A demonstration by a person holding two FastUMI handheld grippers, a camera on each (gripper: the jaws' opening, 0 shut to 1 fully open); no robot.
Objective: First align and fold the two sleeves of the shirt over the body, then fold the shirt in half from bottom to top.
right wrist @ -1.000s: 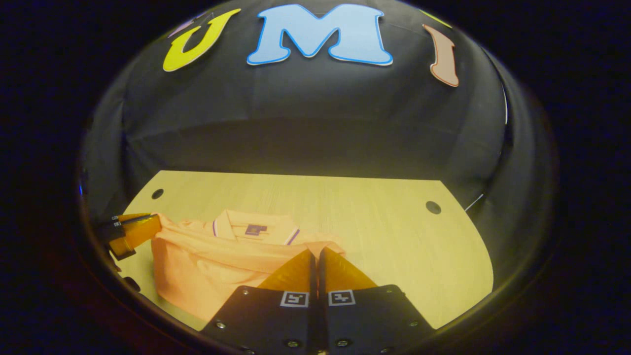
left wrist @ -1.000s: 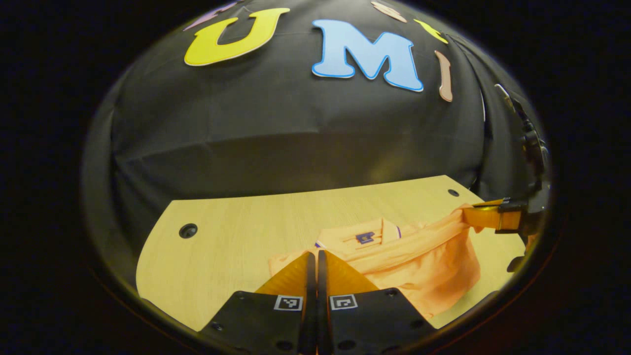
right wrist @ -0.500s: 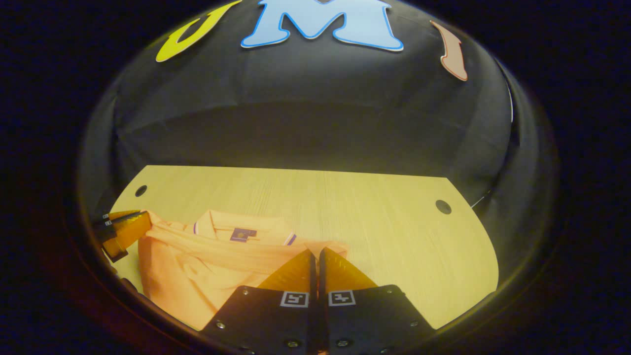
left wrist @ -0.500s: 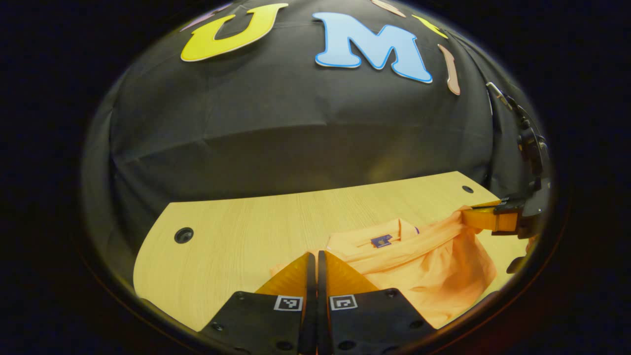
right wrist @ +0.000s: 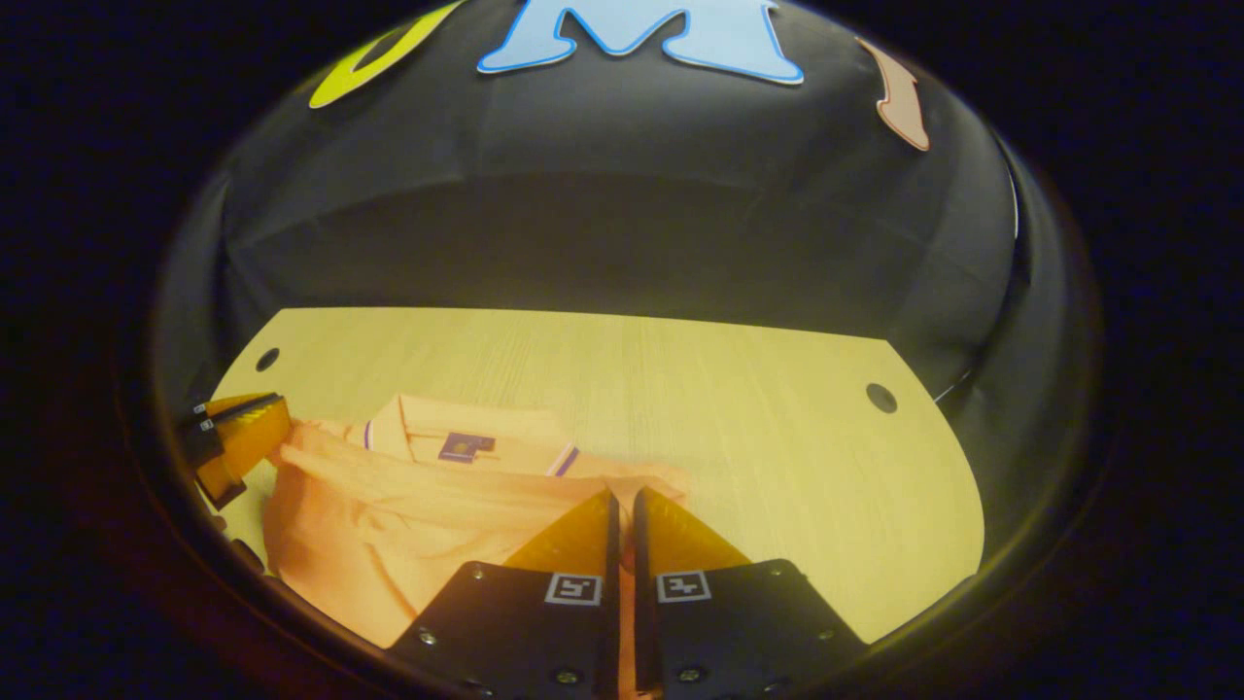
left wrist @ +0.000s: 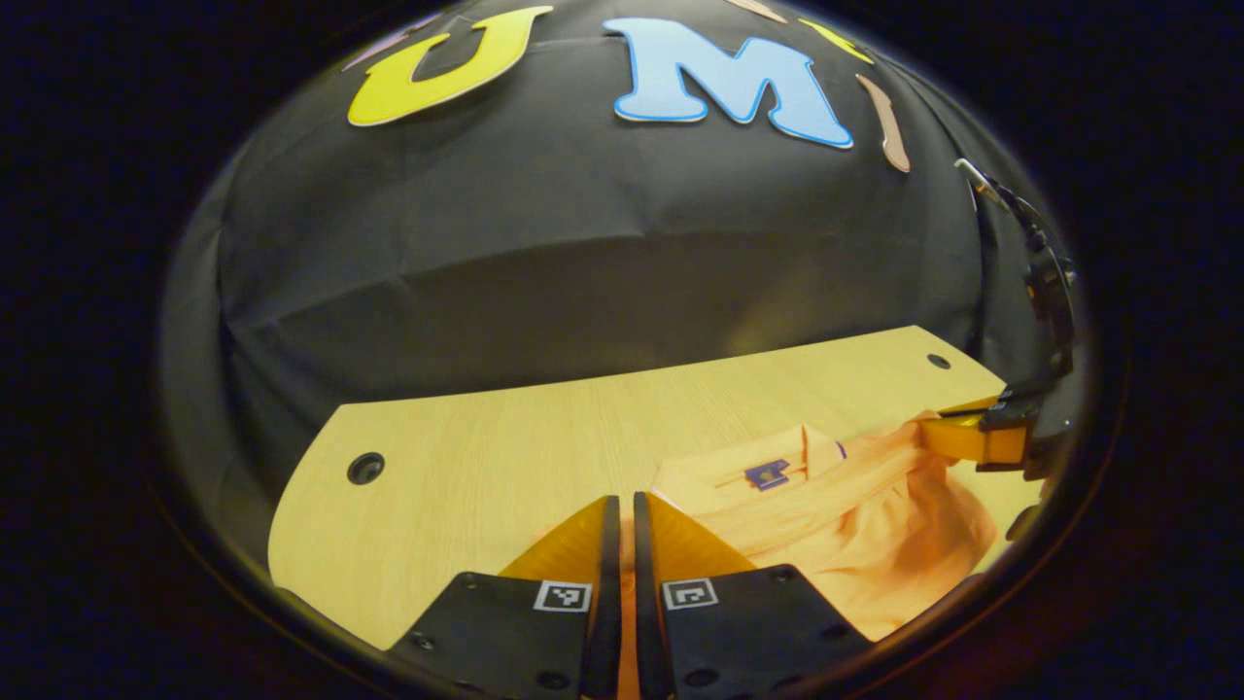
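An orange polo shirt [left wrist: 855, 525] lies on the wooden table [left wrist: 466, 486], its collar and dark neck label [left wrist: 768, 473] facing the booth wall. My left gripper [left wrist: 622, 498] is shut on a corner of the shirt's lifted edge, with orange cloth showing in the narrow gap between its fingers. In the left gripper view my right gripper [left wrist: 933, 431] holds the other corner at the far right. In the right gripper view, the shirt [right wrist: 389, 525] spreads left, with my right gripper [right wrist: 624, 492] shut on cloth and the left gripper [right wrist: 272, 420] at the far left. The edge hangs between them near the collar [right wrist: 466, 447].
The table's bare wood [right wrist: 739, 408] runs back to the black cloth wall. Round holes sit near its corners [left wrist: 365, 468], [left wrist: 938, 361], [right wrist: 881, 397]. A hand-held gripper body with a cable [left wrist: 1045, 282] rises at the right edge of the left gripper view.
Both grippers have carried the shirt's lifted edge farther toward the collar and lower over the body. The slit between each gripper's fingers looks slightly wider than before.
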